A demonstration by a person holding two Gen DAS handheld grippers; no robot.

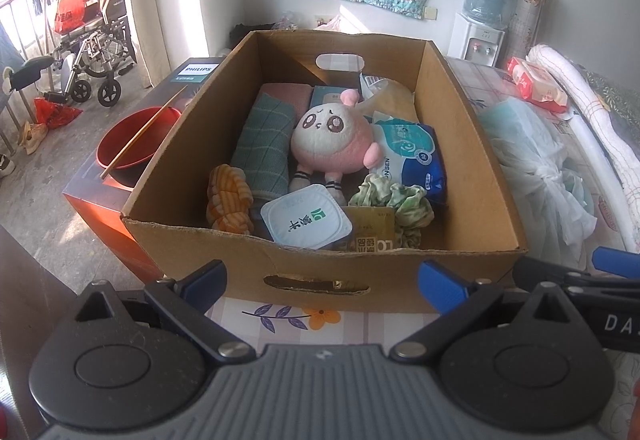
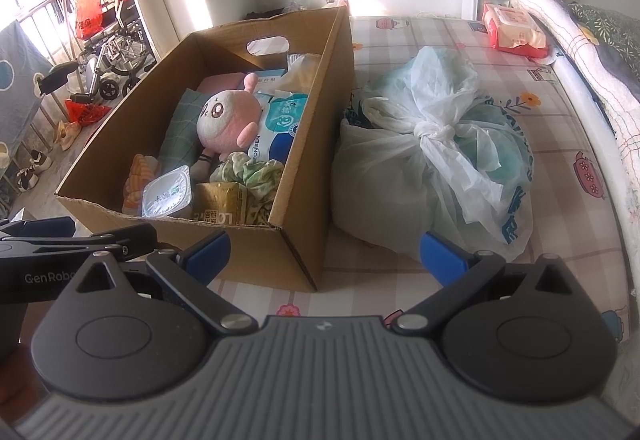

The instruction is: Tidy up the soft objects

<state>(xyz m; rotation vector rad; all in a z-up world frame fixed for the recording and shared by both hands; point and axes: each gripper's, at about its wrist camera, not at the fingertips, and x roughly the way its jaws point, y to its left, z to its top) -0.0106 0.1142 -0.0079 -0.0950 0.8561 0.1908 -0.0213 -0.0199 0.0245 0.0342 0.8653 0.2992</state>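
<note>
Tools left (image 1: 322, 279) and right (image 2: 325, 253) both wide apart, empty, before cardboard box (image 1: 400, 274).

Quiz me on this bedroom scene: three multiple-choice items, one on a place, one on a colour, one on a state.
1. Where is the plush toy?
A. in the cardboard box
B. on the floor
C. on the wheelchair

2. What colour is the bowl beside the box?
A. blue
B. red
C. white

3. How is the plastic bag on the bed?
A. torn open
B. lying flat, unfilled
C. knotted shut

Key: 1 A, the toy lies among the box's contents; 2 B, its rim and inside are red; 3 C, a knot ties its top.
</note>
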